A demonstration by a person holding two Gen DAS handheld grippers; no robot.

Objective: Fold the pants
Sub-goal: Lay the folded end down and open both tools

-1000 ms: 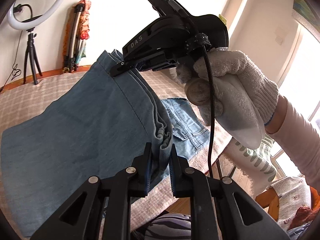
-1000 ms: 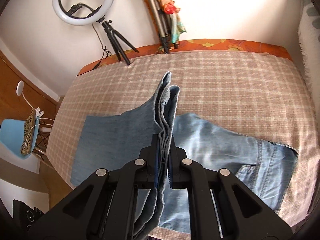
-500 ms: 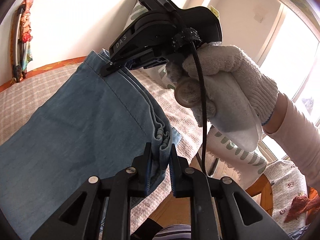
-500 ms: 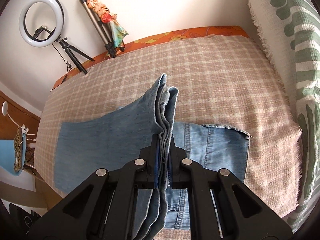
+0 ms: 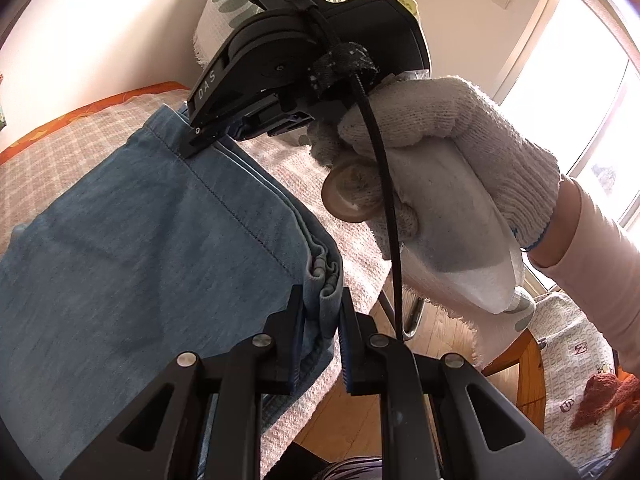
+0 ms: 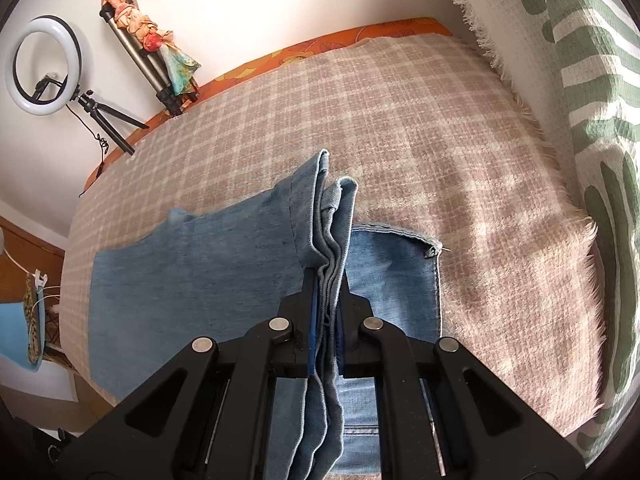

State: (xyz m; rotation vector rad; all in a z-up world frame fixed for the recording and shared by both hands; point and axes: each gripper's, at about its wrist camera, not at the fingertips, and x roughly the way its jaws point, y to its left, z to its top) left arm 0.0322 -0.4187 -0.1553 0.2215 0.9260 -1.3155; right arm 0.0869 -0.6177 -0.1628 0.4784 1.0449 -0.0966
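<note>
Light blue denim pants (image 6: 192,272) lie across a checked beige bedspread (image 6: 360,128), their leg ends lifted and carried over the waist part (image 6: 396,264). My right gripper (image 6: 326,280) is shut on one corner of the stacked hems. The left gripper (image 5: 322,300) is shut on the other corner of those bunched hems. Between the two the hem edge (image 5: 240,208) runs taut. In the left wrist view the right gripper (image 5: 208,136) shows at the far hem corner, held by a white-gloved hand (image 5: 440,152).
A green-leaf patterned throw (image 6: 580,120) lies along the bed's right side. A ring light (image 6: 44,64) on a tripod and a folded tripod (image 6: 148,52) stand by the far wall. Wooden floor and a chair (image 5: 516,356) show past the bed's near edge.
Both grippers have carried the leg hems across toward the waist end and lower. The lower layer is now mostly covered; only a strip of the waist part still shows.
</note>
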